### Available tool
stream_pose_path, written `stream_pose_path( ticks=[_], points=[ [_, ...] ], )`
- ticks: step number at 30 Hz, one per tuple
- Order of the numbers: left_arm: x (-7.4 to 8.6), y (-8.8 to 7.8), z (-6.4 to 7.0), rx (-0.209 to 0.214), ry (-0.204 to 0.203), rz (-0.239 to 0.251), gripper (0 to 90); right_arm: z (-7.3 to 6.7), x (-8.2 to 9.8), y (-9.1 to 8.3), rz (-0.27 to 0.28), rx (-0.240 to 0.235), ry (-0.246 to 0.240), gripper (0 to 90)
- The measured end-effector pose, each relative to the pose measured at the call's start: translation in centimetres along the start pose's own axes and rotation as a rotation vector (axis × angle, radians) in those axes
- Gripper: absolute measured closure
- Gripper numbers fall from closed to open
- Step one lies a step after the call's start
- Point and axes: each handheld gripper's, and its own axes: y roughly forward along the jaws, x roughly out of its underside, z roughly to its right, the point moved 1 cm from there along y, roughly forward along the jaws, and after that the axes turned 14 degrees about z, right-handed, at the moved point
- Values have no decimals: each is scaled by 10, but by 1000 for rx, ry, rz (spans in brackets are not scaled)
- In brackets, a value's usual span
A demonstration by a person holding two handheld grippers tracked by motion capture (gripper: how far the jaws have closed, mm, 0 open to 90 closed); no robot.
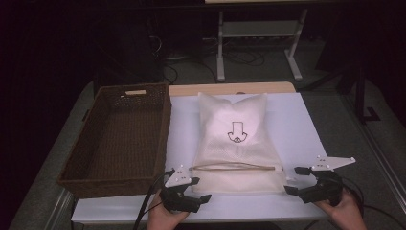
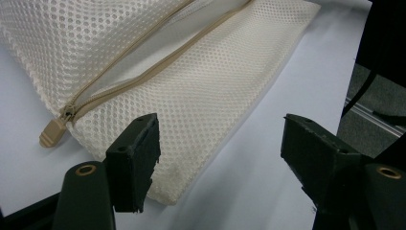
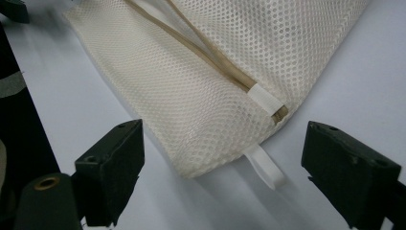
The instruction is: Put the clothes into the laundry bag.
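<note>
A lab: dark room, cables [image 1: 242,57], metal stand [image 1: 258,33].

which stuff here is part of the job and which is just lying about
In the job:
mesh bag, zipper open
left gripper, open by the bag's corner
right gripper, open by the other corner

Lying about:
wicker basket
metal stand behind the table

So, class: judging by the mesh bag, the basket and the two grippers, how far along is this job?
Done: the cream mesh zip bag lies flat, its zip partly open. In hand: left gripper and right gripper flank its near corners, jaws open, gripping nothing. Left: the brown woven basket holds nothing.
</note>
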Motion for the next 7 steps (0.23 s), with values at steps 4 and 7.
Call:
stream_pose_path(
  ticks=[4,7],
  points=[
    [-1,-2,0,2,4,11,290,-2,3,-1,1,10,-4,141],
    [-3,-2,0,9,1,18,290,-4,6,-3,14,10,11,141]
  ],
)
